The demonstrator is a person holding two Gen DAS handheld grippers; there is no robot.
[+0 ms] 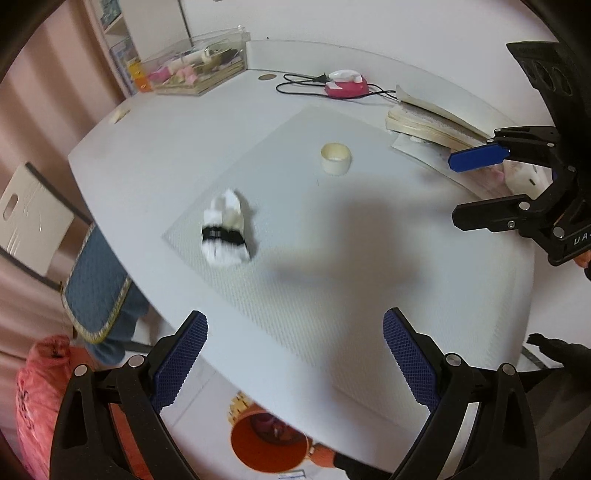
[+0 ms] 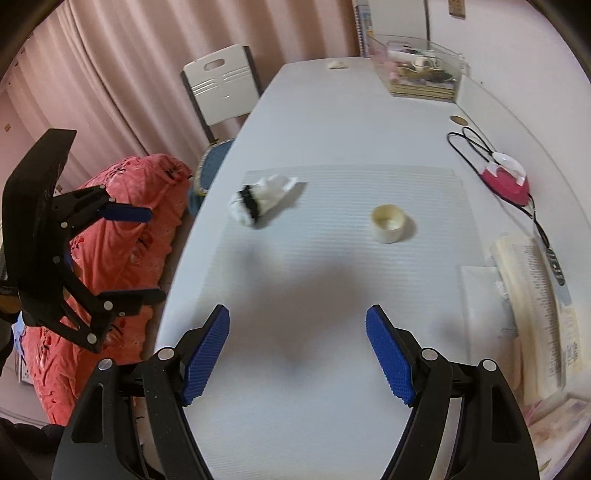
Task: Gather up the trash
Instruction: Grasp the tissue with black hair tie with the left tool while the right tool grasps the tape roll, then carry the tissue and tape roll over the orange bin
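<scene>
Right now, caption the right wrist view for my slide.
Open right tool above a white mat holding crumpled tissue and a tape roll.

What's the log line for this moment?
left claw: open, empty | right claw: open, empty | crumpled wrapper, tape roll: on mat, untouched

pink curtains (image 2: 92,74) hang along one side, behind a white chair (image 2: 221,88) pushed up to the pale table (image 2: 332,110). the far wall (image 1: 332,18) is plain white.
</scene>
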